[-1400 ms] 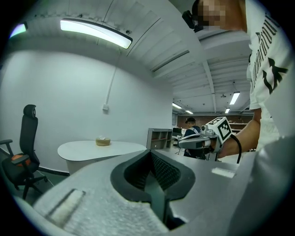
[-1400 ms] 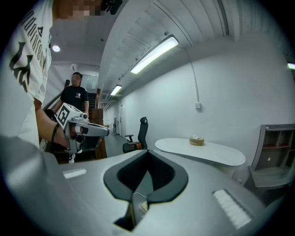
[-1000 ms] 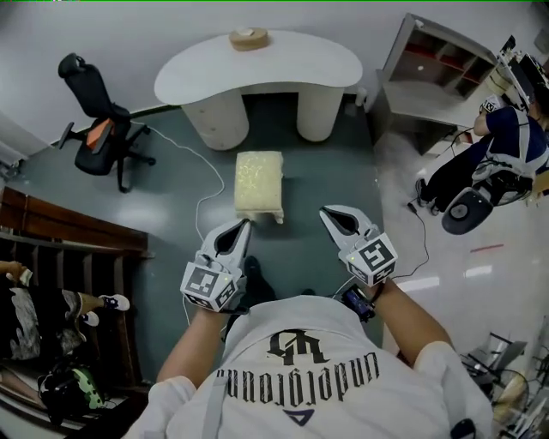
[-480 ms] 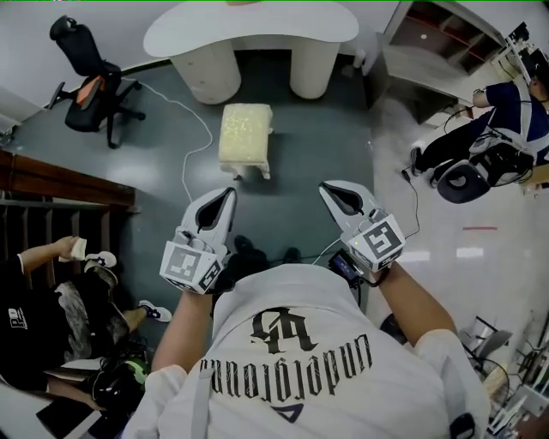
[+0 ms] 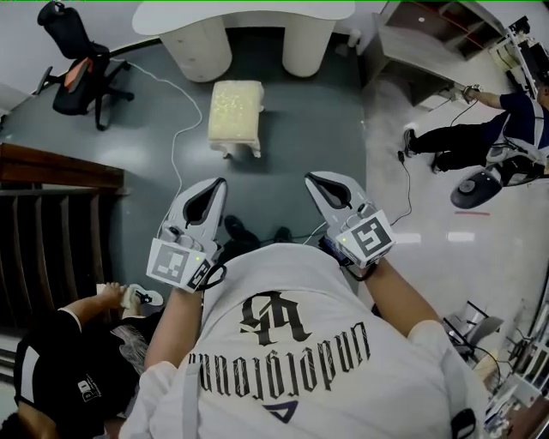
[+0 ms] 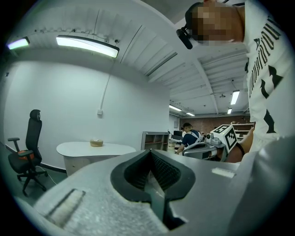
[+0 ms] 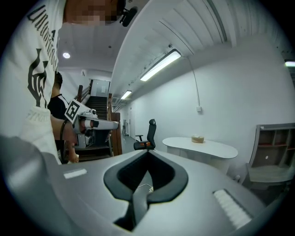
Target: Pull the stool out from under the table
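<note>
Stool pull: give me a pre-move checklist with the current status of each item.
1. Cream cushioned stool out from under the white curved table: ok, it stands on the floor in front of it, apart.
2. Stool upright: ok.
3. Left gripper empty: ok, jaws together, nothing between.
4. Right gripper empty: ok, jaws together, nothing between.
5. White floor cable off the stool legs: ok, it lies to the stool's left.
6. Grippers at the stool: not ok, both held close to the body.

Black office chair (image 5: 75, 73) left; grey shelf unit (image 5: 420, 53) right.
</note>
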Tool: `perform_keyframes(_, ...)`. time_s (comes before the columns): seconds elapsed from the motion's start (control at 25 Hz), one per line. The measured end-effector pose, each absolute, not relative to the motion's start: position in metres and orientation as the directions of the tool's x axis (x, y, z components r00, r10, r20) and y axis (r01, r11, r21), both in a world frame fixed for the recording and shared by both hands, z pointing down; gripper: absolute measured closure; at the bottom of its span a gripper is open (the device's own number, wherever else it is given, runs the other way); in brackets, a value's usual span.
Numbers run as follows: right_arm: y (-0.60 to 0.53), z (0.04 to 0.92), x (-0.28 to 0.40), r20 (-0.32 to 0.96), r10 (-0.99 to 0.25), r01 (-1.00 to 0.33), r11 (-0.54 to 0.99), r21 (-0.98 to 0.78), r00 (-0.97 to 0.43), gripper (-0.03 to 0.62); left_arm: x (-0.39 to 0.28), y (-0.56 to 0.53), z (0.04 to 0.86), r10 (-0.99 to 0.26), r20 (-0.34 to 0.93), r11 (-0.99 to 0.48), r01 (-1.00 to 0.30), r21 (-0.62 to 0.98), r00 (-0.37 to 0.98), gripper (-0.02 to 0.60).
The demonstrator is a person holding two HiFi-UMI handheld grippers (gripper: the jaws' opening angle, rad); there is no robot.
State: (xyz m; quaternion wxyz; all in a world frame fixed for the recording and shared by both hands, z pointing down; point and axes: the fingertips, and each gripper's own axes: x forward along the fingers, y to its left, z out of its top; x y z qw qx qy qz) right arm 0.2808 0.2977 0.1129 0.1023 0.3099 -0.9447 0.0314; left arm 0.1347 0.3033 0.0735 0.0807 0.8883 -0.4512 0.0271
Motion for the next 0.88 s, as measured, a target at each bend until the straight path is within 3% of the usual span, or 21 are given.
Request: perform_keyframes(0.88, 0.328, 0.107, 0.288, 0.237, -0.572, -0.588, 0.809, 0.003, -0.785, 0.592, 0.161, 0.329, 0.086, -0.775, 0.131, -0.601, -0.786, 0.149, 0.618, 0.575)
